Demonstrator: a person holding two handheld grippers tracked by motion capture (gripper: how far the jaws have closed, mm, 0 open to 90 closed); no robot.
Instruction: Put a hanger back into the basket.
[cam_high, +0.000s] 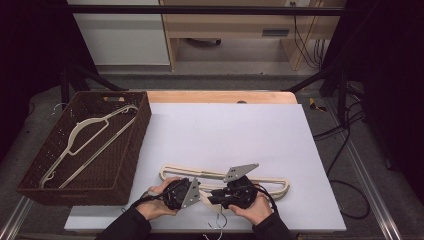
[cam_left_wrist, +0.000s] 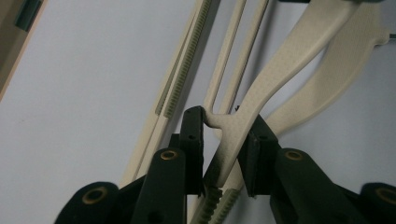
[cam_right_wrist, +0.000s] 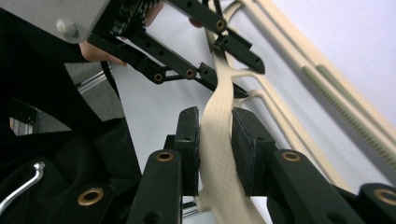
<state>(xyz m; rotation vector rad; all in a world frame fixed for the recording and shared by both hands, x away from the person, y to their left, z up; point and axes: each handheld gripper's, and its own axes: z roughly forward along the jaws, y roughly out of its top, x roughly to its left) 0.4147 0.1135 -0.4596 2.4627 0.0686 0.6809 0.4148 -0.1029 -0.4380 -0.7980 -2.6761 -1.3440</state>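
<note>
Near the tabletop's (cam_high: 240, 125) front edge lay a cream plastic hanger (cam_high: 272, 181), both claws clenched on its arm: left claw (cam_left_wrist: 223, 140) beside the crossbar junction, right claw (cam_right_wrist: 215, 140) nearer the hook. It looked light, stiff and smooth, so the flat textured arm seemed the surest place to grip.

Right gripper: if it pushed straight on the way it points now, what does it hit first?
Probably the left gripper. The right gripper is clamped on the cream hanger, and the left gripper's jaws straddle that same hanger just ahead. Depth between them is hard to judge.
</note>
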